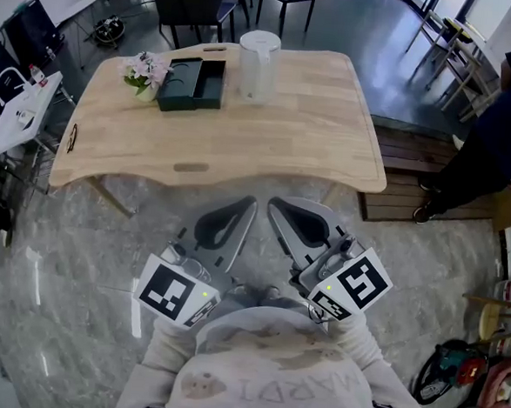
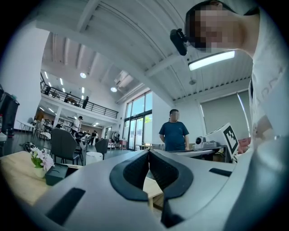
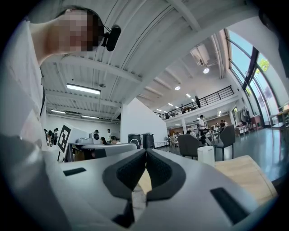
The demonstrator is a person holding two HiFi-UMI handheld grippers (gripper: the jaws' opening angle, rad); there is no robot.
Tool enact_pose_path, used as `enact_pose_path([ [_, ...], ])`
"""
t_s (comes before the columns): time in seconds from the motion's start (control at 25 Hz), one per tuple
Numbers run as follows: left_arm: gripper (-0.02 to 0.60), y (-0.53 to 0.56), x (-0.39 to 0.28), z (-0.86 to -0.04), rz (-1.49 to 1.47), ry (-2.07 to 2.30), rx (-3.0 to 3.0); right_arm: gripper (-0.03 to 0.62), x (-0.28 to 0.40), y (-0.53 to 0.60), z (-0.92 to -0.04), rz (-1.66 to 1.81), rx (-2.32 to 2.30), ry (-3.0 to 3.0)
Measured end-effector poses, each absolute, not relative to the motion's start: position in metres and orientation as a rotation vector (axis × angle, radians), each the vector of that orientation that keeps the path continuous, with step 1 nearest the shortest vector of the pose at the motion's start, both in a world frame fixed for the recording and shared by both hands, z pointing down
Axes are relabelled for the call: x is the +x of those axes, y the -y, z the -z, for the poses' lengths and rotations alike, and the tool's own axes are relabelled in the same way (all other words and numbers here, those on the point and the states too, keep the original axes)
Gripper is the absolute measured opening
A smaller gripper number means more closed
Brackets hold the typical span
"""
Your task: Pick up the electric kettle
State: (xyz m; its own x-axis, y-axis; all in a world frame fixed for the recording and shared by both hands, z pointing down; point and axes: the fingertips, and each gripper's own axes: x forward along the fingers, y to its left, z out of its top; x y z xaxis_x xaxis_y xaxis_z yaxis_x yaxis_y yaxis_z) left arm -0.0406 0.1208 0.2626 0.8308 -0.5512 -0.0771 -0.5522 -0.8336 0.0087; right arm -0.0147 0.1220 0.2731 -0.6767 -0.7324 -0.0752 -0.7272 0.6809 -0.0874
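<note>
The white electric kettle (image 1: 257, 64) stands upright at the far edge of the wooden table (image 1: 268, 143). It shows small in the left gripper view (image 2: 94, 158) and in the right gripper view (image 3: 206, 155). Both grippers are held level over the floor in front of the table's near edge, well short of the kettle. My left gripper (image 1: 252, 202) is shut with nothing between its pads, as its own view (image 2: 148, 152) confirms. Beside it, my right gripper (image 1: 273, 203) is also shut and empty (image 3: 146, 150).
A dark green tray (image 1: 192, 83) and a small pot of pink flowers (image 1: 145, 73) sit left of the kettle. Chairs (image 1: 193, 2) stand behind the table. A person in dark clothes (image 1: 496, 137) stands at the right, by a low wooden platform (image 1: 410, 179).
</note>
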Motion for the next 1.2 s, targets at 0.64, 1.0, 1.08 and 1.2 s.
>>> enact_pose_path([
  [0.64,0.012,-0.111,-0.073,-0.276,-0.12,-0.82,-3.019,0.017,-0.042,-0.108,-0.285,0.073,-1.292,-2.724],
  [1.0,0.012,-0.074,-0.062,-0.283,-0.117,-0.81,-3.027,0.017,-0.035,-0.07,-0.299,0.06,-1.305,-2.765],
  [1.08,0.012,-0.062,-0.056,-0.284,-0.111,-0.809,-3.025,0.017,-0.029,-0.056,-0.303,0.075,-1.292,-2.769],
  [1.2,0.012,-0.039,-0.048,-0.281,-0.106,-0.808,-3.009,0.017,-0.02,-0.028,-0.303,0.087,-1.267,-2.768],
])
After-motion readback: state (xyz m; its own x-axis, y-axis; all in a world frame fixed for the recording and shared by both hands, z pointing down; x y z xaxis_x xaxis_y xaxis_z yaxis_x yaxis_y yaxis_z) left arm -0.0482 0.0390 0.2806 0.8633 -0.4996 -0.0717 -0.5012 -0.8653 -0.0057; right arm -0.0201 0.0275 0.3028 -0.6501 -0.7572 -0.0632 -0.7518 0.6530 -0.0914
